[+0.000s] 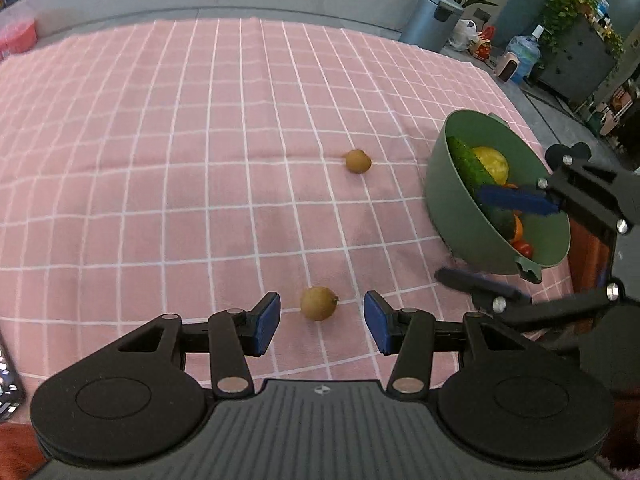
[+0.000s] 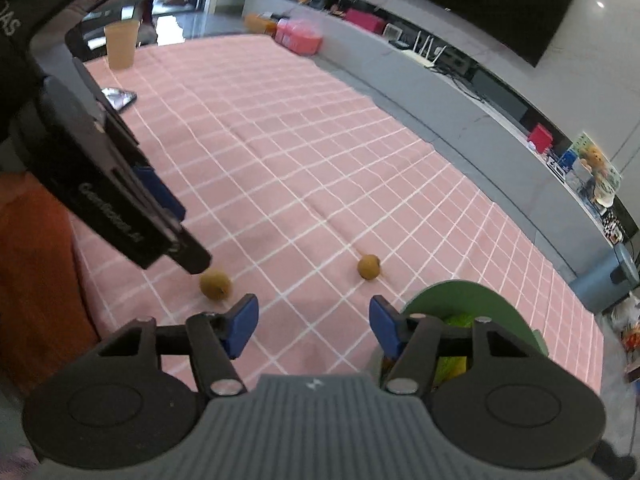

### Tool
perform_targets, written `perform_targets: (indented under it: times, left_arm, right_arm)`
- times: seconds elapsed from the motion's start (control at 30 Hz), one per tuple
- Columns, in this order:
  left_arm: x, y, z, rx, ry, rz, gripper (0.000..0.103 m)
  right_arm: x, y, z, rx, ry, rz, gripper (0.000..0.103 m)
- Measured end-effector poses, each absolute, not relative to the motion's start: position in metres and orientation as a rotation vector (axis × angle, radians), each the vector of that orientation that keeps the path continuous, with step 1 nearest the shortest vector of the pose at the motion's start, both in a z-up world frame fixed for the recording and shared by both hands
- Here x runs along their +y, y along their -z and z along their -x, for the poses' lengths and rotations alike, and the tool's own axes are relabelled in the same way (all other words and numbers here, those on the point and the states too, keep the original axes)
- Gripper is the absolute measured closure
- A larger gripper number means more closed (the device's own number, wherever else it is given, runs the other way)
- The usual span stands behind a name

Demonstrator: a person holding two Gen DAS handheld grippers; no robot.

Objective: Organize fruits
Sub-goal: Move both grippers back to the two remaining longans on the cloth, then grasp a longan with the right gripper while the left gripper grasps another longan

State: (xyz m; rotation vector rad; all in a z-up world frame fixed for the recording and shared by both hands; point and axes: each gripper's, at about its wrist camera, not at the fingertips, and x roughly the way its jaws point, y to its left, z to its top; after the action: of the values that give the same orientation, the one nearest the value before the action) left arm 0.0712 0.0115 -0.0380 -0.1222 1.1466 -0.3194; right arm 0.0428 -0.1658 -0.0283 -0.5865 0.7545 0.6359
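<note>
Left claw (image 1: 320,320): gaping, bracketing near fruit (image 1: 319,303) for pickup. Right claw (image 2: 314,326): gaping, empty, hovering beside bowl (image 1: 440,184).

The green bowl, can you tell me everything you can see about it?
The green bowl is round, deep and smooth, and looks like plastic, with a small handle tab on its rim. It sits on the pink checked cloth near the table's right edge. Inside lie a dark green cucumber, a yellow fruit, something orange and something red. The right tool hangs open over it; whether it touches the bowl is unclear.
</note>
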Motion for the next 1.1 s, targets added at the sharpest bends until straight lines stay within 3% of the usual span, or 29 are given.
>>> perform_targets:
  times: [0.43,0.73,1.1]
  left_arm:
    - [-0.001,0.079,-0.076,1.16,0.328,0.066,0.045]
    - [-0.002,0.082,-0.075,1.139,0.355,0.055,0.067]
    - [-0.006,0.082,-0.078,1.134,0.362,0.049,0.073]
  right_arm:
    - [-0.165,0.041,-0.073,0.795,-0.725,0.677,0.045]
    - [-0.154,0.052,-0.087,0.812,-0.766,0.726,0.045]
    - [-0.149,0.059,-0.102,0.851,-0.779,0.736,0.048]
